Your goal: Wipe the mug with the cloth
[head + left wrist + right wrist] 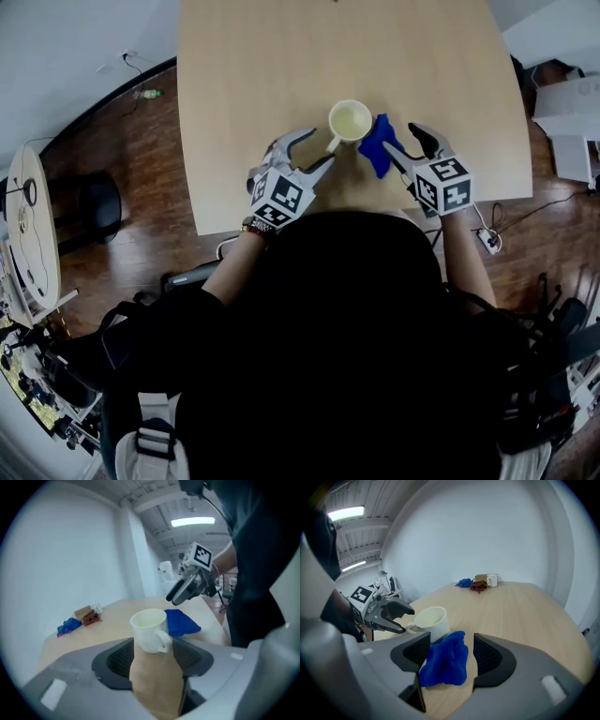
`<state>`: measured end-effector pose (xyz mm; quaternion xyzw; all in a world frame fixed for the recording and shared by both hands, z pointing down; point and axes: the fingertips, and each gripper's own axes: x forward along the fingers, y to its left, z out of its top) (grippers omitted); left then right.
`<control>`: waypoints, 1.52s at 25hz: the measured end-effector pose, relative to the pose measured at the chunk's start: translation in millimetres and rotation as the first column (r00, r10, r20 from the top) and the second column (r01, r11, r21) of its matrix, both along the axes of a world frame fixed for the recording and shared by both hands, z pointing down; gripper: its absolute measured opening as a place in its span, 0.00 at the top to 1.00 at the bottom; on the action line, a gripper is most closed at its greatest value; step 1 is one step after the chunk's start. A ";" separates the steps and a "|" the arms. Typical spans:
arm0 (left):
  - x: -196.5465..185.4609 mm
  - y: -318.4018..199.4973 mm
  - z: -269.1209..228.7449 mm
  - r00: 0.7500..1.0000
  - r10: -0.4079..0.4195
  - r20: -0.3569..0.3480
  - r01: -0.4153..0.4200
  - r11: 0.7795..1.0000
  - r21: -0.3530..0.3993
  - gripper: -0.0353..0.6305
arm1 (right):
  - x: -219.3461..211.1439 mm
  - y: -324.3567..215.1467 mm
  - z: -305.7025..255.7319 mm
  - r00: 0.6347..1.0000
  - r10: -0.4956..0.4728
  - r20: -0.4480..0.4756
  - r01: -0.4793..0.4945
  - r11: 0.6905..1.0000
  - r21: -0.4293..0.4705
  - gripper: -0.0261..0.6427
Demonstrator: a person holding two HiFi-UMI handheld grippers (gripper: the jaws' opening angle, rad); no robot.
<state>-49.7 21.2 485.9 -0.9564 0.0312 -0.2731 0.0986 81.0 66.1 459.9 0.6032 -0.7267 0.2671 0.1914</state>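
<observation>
Mug upright on tabletop, handle toward left gripper, which is released, jaws clear of it. Cloth just beside mug, lying loose between jaws of released right gripper. Risks: off-centre closure on handle could tip mug; shallow pinch could drop cloth.
</observation>
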 end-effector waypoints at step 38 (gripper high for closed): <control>-32.7 -58.6 -144.5 0.847 -0.380 -0.372 0.250 0.902 -0.352 0.43 | 14.9 -17.0 -129.0 0.985 0.123 -0.117 -0.074 0.931 0.358 0.54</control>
